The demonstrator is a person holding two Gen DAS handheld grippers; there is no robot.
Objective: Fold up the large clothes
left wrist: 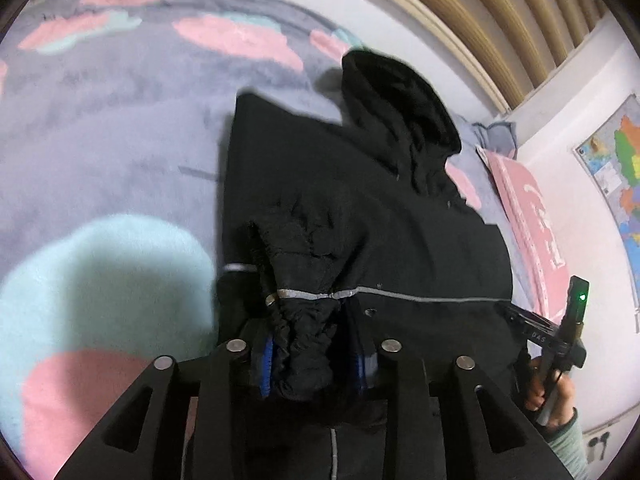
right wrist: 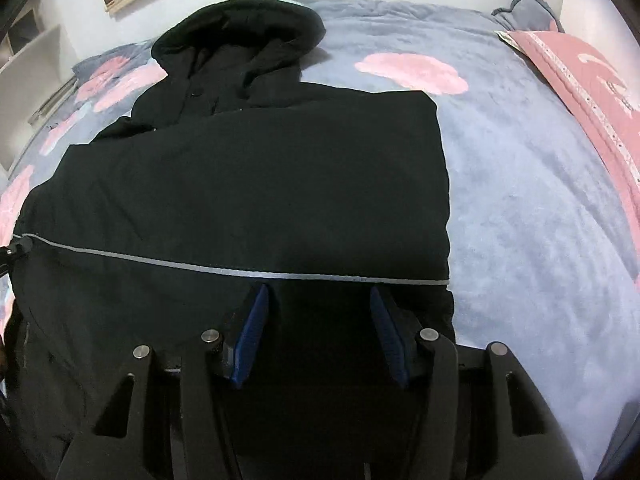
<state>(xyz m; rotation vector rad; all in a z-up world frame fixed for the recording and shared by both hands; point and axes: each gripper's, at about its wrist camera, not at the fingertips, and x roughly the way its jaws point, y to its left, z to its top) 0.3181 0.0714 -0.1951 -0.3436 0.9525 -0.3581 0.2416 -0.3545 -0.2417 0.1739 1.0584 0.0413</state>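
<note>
Jacket [right wrist: 248, 184] lies hood-first toward the bed's [right wrist: 520, 200] head edge; left gripper [left wrist: 312, 364] clamps its bunched cuff, right gripper [right wrist: 316, 336] gapes wide over the hem.

Jacket [right wrist: 248, 184] spread on the blanket [right wrist: 532, 184], hood at the far end.

The hood [right wrist: 240, 36] lies toward the headboard [left wrist: 472, 12], the body nearer. A pillow [right wrist: 592, 92] sits on the blanket to the jacket's right, well apart from it. The left gripper [left wrist: 316, 364] is at the near left edge with a bunched cuff [left wrist: 304, 344] between its fingers. The right gripper [right wrist: 320, 320] is over the near hem, fingers spread either side of the cloth.
</note>
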